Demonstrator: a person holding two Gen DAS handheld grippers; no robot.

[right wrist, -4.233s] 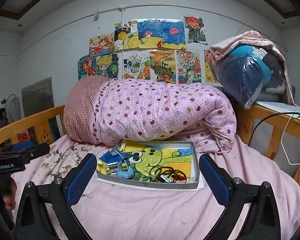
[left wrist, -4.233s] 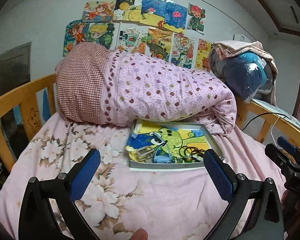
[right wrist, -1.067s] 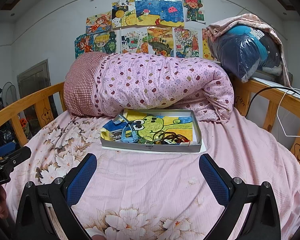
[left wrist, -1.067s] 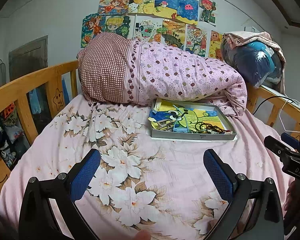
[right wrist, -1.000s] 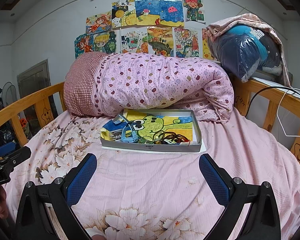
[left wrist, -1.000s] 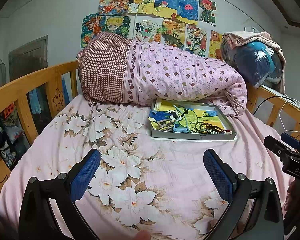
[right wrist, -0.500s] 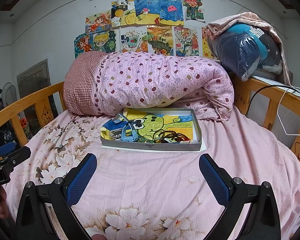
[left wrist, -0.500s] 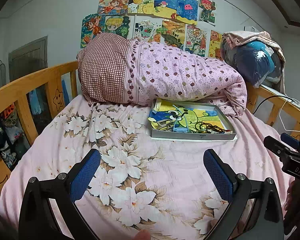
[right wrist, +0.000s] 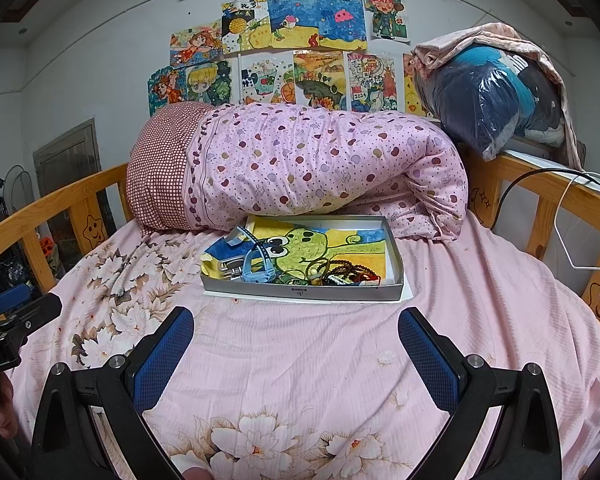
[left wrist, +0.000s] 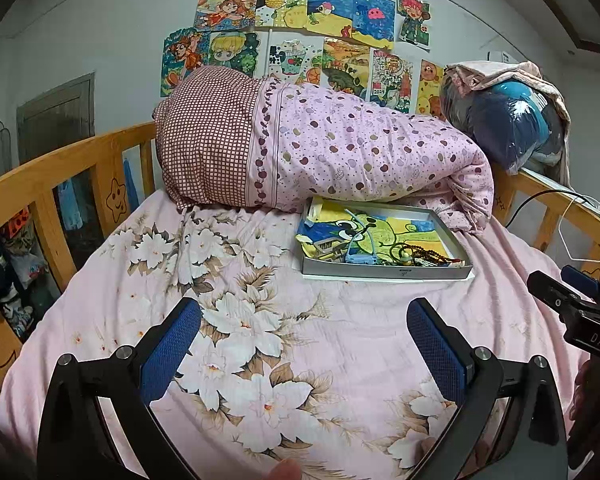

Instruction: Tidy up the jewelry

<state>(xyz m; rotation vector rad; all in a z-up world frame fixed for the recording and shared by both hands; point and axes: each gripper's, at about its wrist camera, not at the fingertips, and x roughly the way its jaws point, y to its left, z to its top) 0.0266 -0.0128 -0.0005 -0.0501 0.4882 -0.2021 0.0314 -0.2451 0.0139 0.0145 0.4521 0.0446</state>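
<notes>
A tangle of jewelry (right wrist: 342,273) lies heaped in the near right corner of a shallow grey tray (right wrist: 300,293), dark beaded strands and a green ring among it, with a light blue band (right wrist: 256,270) and a metal clip (right wrist: 228,267) just to its left. The tray's floor is lined with a bright cartoon drawing of a green frog (right wrist: 308,246). The tray sits on a pink floral bedsheet (right wrist: 300,364), its far edge tucked against a rolled pink spotted quilt (right wrist: 320,168) at the head of a wooden-railed bed (right wrist: 52,204).

Both handheld grippers hover above the sheet, well short of the tray. The right gripper (right wrist: 296,354) has its blue-padded fingers spread wide and empty, the tray framed between them. The left gripper (left wrist: 304,346) is likewise spread and holds nothing, with the tray ahead and to its right. Children's drawings (right wrist: 296,52) cover the wall behind, and a plastic-wrapped bundle (right wrist: 496,100) rests on the right rail.
</notes>
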